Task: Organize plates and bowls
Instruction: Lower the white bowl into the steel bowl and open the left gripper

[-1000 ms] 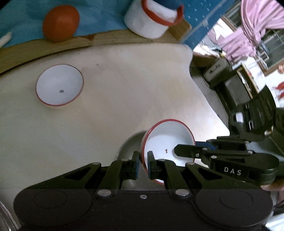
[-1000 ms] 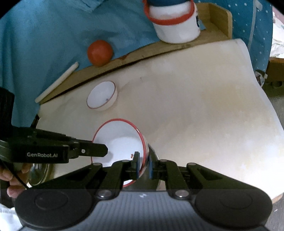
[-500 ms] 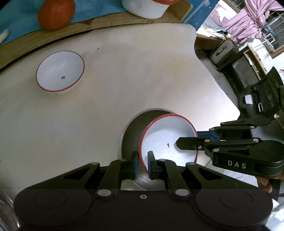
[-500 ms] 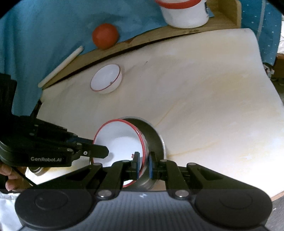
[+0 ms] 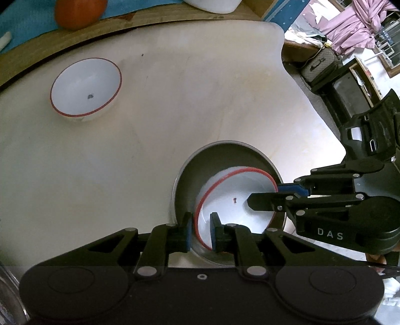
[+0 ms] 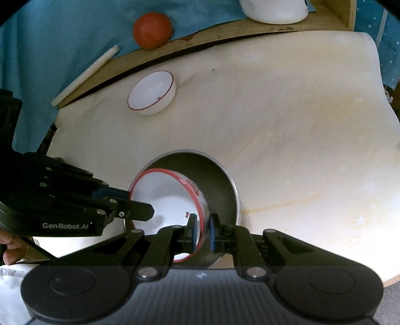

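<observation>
Straddling the near rim of a red-rimmed white bowl, the left tongs show a gap either side, not pinching. Right tongs stand likewise across the opposite rim, slightly spread. Bowl sits tilted inside a steel bowl on the cream counter. Second red-rimmed bowl rests well apart, upright. Orange ball and white tub lie on the wooden ledge beyond.
</observation>
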A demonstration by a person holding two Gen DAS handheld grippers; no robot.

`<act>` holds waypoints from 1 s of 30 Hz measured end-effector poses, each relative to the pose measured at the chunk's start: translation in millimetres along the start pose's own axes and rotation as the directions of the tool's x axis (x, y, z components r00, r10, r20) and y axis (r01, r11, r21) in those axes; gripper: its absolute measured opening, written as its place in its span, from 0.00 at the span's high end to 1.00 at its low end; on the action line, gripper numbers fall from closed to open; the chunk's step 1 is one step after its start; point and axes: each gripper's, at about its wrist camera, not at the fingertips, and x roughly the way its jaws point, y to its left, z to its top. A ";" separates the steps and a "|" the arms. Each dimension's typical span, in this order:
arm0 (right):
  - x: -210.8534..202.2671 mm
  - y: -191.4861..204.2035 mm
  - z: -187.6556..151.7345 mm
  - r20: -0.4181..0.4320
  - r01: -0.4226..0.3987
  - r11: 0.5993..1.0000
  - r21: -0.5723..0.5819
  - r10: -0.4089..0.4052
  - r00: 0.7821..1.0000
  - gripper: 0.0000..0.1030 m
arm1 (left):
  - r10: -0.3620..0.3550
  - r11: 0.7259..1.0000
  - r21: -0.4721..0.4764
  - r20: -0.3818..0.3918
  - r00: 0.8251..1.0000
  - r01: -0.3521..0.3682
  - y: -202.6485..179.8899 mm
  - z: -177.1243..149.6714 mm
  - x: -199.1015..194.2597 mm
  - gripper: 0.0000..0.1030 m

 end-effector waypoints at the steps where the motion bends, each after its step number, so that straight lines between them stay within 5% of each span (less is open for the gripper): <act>1: 0.7 -0.6 1.3 -0.002 0.000 1.000 0.000 0.000 1.000 0.89 | 0.002 1.000 -0.001 -0.002 1.000 -0.002 0.1 0.4 0.7 0.87; 14: 6.5 -4.2 4.9 -0.020 -0.004 1.000 0.008 0.004 1.000 0.89 | 0.010 1.000 -0.009 -0.011 1.000 -0.010 -4.5 4.7 8.1 0.87; 30: 1.6 -7.5 5.6 -0.001 -0.008 1.000 0.019 0.008 1.000 0.74 | 0.013 1.000 -0.025 0.015 1.000 -0.013 -0.1 2.7 3.2 0.83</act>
